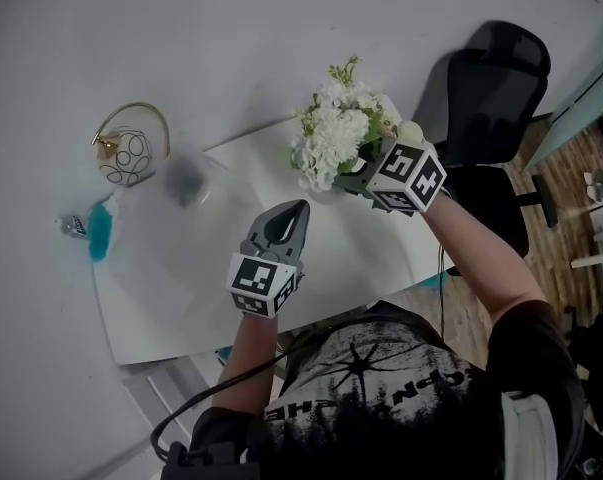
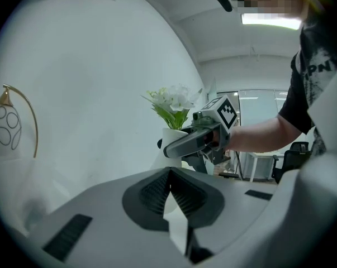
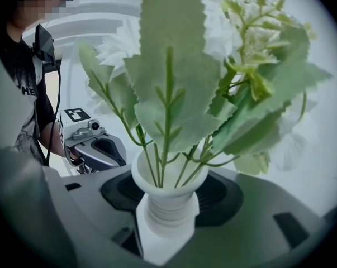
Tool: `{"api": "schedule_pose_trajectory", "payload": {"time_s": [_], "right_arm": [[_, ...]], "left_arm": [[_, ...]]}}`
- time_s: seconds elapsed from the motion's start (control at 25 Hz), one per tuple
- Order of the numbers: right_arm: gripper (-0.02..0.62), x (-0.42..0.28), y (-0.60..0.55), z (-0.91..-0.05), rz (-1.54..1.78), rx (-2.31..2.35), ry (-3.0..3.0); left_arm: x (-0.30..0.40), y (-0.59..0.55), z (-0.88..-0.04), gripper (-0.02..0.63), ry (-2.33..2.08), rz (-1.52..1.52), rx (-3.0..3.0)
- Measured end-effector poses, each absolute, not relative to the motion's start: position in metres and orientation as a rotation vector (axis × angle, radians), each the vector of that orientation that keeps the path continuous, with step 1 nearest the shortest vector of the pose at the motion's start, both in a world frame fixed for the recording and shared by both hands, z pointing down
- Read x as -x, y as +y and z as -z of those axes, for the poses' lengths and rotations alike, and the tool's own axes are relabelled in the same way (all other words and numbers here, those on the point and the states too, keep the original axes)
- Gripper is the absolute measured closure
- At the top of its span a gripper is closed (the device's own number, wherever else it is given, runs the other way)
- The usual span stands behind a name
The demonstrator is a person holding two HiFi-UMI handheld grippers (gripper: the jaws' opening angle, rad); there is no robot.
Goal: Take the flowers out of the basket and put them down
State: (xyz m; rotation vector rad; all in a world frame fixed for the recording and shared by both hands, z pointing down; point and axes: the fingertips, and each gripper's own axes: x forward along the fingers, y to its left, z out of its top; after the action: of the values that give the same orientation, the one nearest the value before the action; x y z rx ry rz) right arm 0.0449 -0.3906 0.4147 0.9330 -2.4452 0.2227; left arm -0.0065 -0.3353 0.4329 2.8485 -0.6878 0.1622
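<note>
**Right gripper holds the flowers, far from the basket**

Far to the left of both sets of fingers, a wire basket (image 1: 131, 148) with a gold handle stands on the white table (image 1: 181, 298). Just below it lies a blue-green thing (image 1: 100, 230). It is too blurry to tell what it is. A fuzzy grey thing (image 1: 186, 178) sits between the basket and the left gripper's fingers.

The left gripper (image 1: 297, 210) is over the middle of the table. Its two fingers are pressed together with nothing between them. They point toward the flowers, which are near but not touching.

The flowers (image 1: 333, 133) are white with green leaves. They stand in a small white vase (image 3: 167, 175) at the far right part of the table, well apart from the basket. The right gripper (image 1: 353, 178) has its fingers (image 3: 235, 197) squeezed on the ribbed neck of the vase, one on each side. The flowers stick up just past the fingertips. The pictures do not show if the bottom of the vase touches the table.

A black chair (image 1: 491, 78) stands to the right of the right gripper, beside the table.
</note>
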Motion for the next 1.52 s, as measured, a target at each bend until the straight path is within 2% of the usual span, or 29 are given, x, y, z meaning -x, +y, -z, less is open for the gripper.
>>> {"api": "schedule_pose_trajectory", "payload": {"time_s": [0.84, 1.52], "right_arm": [[0.344, -0.088, -0.387, -0.550, -0.279, -1.023, -2.352], [0.344, -0.090, -0.404, -0.554, -0.269, -1.187, -2.446]], "left_arm": [[-0.045, -0.326, -0.516, 0.595, -0.611, -0.300, -2.743], [-0.041, -0.327, -0.536, 0.595, -0.605, -0.287, -2.646]]}}
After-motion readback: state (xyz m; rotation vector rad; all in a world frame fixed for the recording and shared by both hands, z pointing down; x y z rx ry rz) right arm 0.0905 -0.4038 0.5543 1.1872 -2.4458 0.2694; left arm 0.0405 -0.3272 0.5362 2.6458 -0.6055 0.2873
